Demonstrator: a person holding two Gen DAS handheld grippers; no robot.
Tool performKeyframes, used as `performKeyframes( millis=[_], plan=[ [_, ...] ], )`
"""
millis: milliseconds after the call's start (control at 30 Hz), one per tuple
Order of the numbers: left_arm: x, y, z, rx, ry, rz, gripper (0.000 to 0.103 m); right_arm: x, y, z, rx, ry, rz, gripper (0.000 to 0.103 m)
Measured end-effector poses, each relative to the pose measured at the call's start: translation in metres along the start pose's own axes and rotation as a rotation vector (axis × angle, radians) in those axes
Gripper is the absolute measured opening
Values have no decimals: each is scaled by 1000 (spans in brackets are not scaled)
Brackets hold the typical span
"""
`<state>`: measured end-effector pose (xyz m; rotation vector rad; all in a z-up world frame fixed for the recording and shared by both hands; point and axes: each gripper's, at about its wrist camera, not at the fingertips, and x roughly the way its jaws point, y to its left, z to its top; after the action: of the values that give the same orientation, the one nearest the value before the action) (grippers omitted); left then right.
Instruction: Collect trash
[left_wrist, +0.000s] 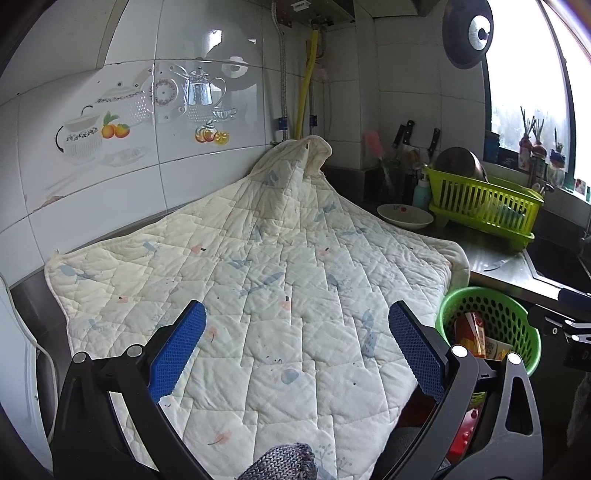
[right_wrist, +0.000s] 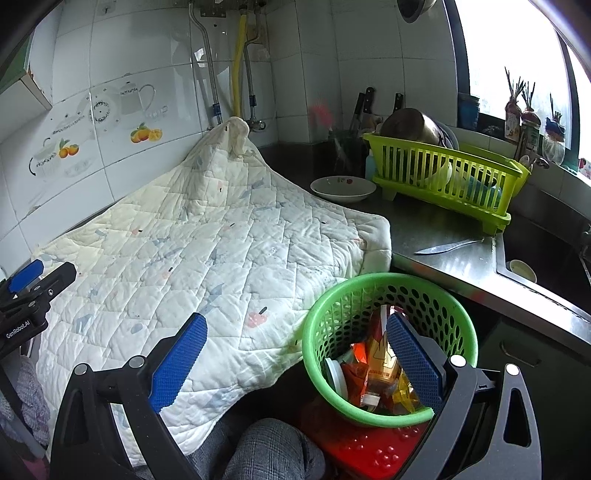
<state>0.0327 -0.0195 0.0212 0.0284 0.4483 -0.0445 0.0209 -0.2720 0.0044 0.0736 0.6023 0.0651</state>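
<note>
A round green perforated basket (right_wrist: 373, 295) (left_wrist: 491, 306) stands on a red stool (right_wrist: 373, 450) beside the counter's edge. It holds trash: red and orange wrappers (right_wrist: 373, 354), a yellow wrapper and a white lid (right_wrist: 334, 373). My right gripper (right_wrist: 295, 350) hangs open above the basket's left rim, its right finger over the trash, nothing between the pads. My left gripper (left_wrist: 295, 343) is open over the cream quilted cloth (left_wrist: 258, 266) (right_wrist: 207, 251) and holds nothing. The left gripper (right_wrist: 26, 277) also shows at the left edge of the right wrist view.
The quilt covers the counter and rises to a peak at the tiled wall. On the steel counter are a white bowl (right_wrist: 343, 188), a knife (right_wrist: 447, 245) and a lime dish rack (right_wrist: 443, 177) with a pot. A sink (right_wrist: 546, 258) lies at right. A person's knee (right_wrist: 266, 450) is below.
</note>
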Motion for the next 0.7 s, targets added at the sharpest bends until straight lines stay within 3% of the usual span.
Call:
performKeyframes(
  millis=[700],
  plan=[
    [1, -2, -2, 0, 13, 2, 98, 1, -1, -2, 7, -3, 0, 94]
  ],
)
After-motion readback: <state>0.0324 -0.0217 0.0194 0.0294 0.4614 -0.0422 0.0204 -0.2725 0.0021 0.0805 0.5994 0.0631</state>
